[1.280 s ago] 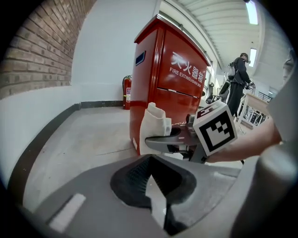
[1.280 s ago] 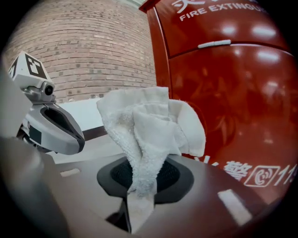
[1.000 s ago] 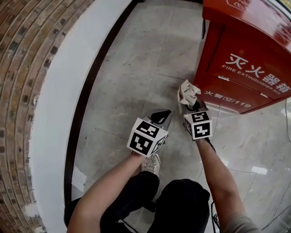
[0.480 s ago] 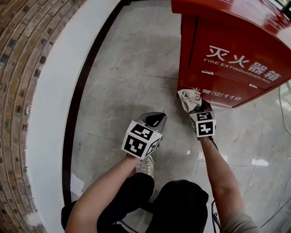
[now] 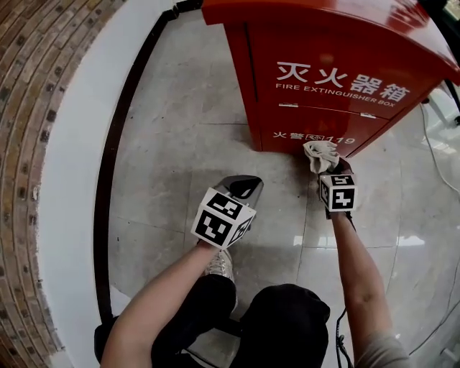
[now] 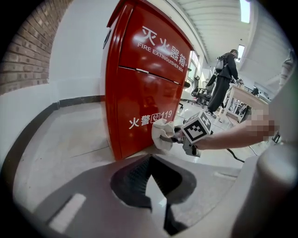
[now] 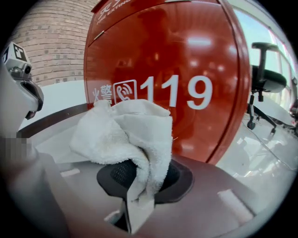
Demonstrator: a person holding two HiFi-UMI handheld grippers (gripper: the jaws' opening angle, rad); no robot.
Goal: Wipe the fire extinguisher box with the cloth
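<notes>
Jaws of my right gripper (image 7: 139, 195) pinch the white cloth (image 7: 125, 135), bunched straight ahead, at or just off the fire extinguisher box (image 5: 330, 79) by its 119. My left gripper (image 5: 241, 188), closed on nothing, sits farther from the box.

Brick wall (image 5: 29, 108) at 9 o'clock, head view; white band (image 5: 75, 180) and black skirting strip (image 5: 108, 208) alongside. Grey tile floor (image 5: 180, 158), glossy.

Left gripper view: person (image 6: 224, 76) standing by desk (image 6: 242, 95), approx. 2 o'clock; ceiling light (image 6: 245, 9) at 1.

Right gripper view: office chair (image 7: 266, 79) at 3 o'clock.
</notes>
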